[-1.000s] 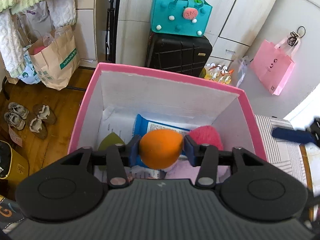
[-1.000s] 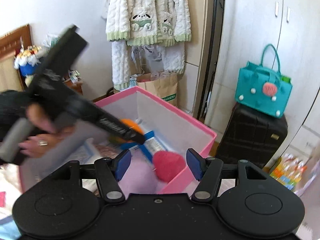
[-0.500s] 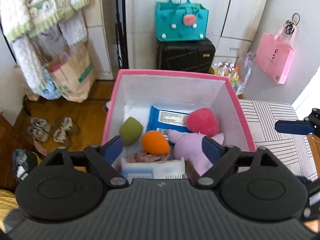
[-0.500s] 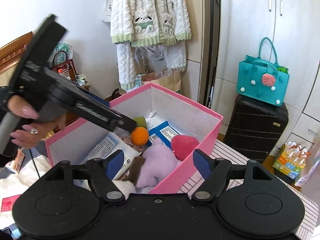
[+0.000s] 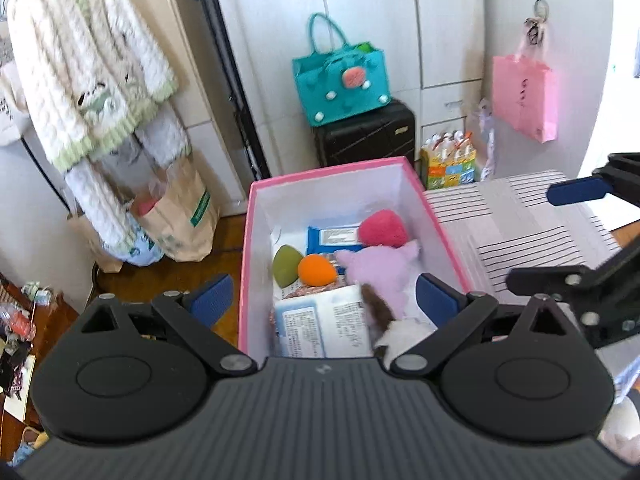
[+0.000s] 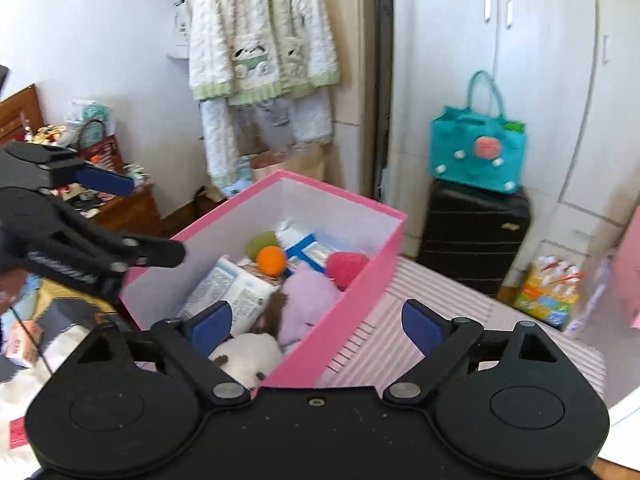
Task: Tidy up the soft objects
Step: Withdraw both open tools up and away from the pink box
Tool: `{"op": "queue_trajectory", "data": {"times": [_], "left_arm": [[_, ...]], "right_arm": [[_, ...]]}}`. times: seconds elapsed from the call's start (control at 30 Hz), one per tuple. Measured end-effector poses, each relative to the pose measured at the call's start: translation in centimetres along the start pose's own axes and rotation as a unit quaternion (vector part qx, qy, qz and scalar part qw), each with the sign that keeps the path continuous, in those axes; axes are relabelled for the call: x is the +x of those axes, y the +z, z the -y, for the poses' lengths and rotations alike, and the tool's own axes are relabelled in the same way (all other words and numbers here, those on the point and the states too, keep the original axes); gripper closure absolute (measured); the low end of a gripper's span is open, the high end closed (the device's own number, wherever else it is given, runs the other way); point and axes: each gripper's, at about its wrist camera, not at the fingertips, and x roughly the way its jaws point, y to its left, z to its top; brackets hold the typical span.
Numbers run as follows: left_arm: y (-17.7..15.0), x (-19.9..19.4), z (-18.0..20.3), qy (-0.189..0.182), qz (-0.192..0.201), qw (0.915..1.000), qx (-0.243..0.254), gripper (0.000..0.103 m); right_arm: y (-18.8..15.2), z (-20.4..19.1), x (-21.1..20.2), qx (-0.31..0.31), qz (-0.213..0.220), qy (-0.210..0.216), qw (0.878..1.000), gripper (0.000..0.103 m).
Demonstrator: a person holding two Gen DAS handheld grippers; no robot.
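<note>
A pink box [image 5: 328, 172] holds an orange sponge [image 5: 316, 270], a green sponge [image 5: 286, 262], a red fuzzy ball [image 5: 382, 228], a purple plush [image 5: 380, 272], a white tissue pack [image 5: 324, 328] and a blue pack [image 5: 332, 236]. My left gripper [image 5: 324, 298] hovers above the box's near end, its jaws opening, gripping nothing. My right gripper [image 6: 316, 322] hangs over the box's near corner [image 6: 340, 196], jaws opening too and holding nothing. In its view the orange sponge [image 6: 271, 261], a white plush [image 6: 246, 356] and the left gripper [image 6: 140, 218] show.
The box stands on a striped surface [image 5: 520, 220]. Behind it are a black suitcase [image 5: 364, 136] with a teal bag [image 5: 340, 84] on top, a drinks pack [image 5: 450, 164] and a hanging pink bag [image 5: 524, 96]. A paper bag [image 5: 180, 208] and hanging clothes [image 5: 88, 80] are on the left.
My left gripper let go of the orange sponge, which now lies in the box, then drew back and up. Both grippers opened wider and the right one pulled back too.
</note>
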Motion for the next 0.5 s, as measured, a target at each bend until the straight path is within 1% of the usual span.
{"op": "queue_trajectory", "data": {"times": [0.07, 0.23, 0.3, 0.37, 0.5], "left_arm": [[0.0, -1.5, 0.5, -0.006, 0.01, 0.9999, 0.003, 0.003], [-0.3, -4.8, 0.8, -0.032, 0.028, 0.9988, -0.022, 0.001], [-1.1, -5.7, 1.1, -0.029, 0.04, 0.9985, -0.023, 0.001], [-2.2, -6.4, 1.3, -0.026, 0.059, 0.9976, -0.024, 0.0], [-4.7, -7.1, 1.6, -0.027, 0.086, 0.9949, -0.046, 0.0]], "right_arm": [[-0.1, 0.0, -1.1, -0.002, 0.006, -0.008, 1.0, 0.009], [-0.7, 0.8, -4.5, 0.029, 0.028, -0.016, 0.999, 0.009], [-1.4, 0.8, -5.9, 0.026, 0.036, -0.028, 0.999, 0.009], [-2.5, 0.6, -7.3, 0.026, 0.05, -0.045, 0.997, 0.009], [-5.2, 0.3, -9.8, 0.033, 0.071, -0.074, 0.994, 0.009]]}}
